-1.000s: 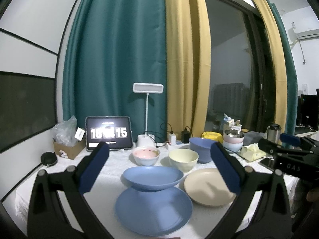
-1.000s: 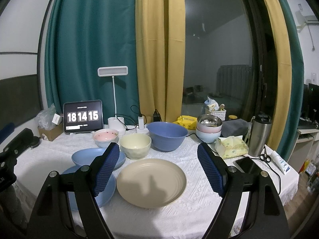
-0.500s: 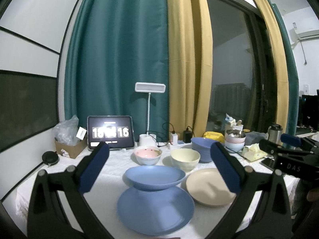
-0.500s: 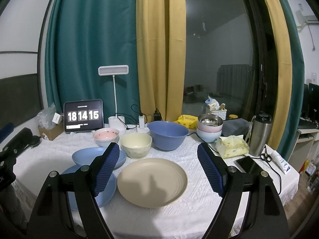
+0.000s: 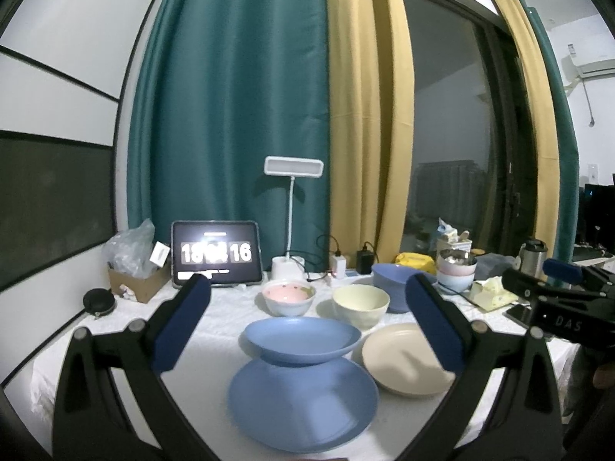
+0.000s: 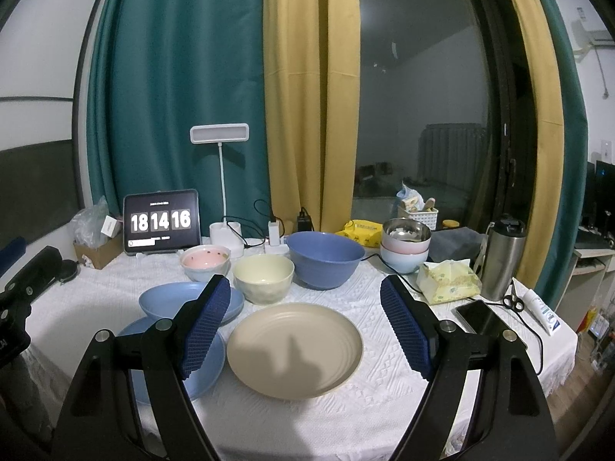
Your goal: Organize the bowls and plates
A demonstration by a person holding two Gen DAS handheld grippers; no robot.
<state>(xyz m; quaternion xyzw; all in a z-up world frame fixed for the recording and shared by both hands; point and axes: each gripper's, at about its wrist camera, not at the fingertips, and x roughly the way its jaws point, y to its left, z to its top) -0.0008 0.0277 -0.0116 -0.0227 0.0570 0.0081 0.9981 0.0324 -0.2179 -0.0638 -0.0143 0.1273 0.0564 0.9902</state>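
Both hand-held grippers wide open and empty, left [image 5: 303, 315], right [image 6: 305, 322], matte beige plate [image 6: 295, 349], ridged rim

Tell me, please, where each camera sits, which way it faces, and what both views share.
Left wrist: sits on the left gripper, faces the blue plates and curtains; own open fingers and the right gripper show.
Right wrist: sits on the right gripper, faces the beige plate; own open fingers show.
Shared: plates, bowls, the clock, the lamp.
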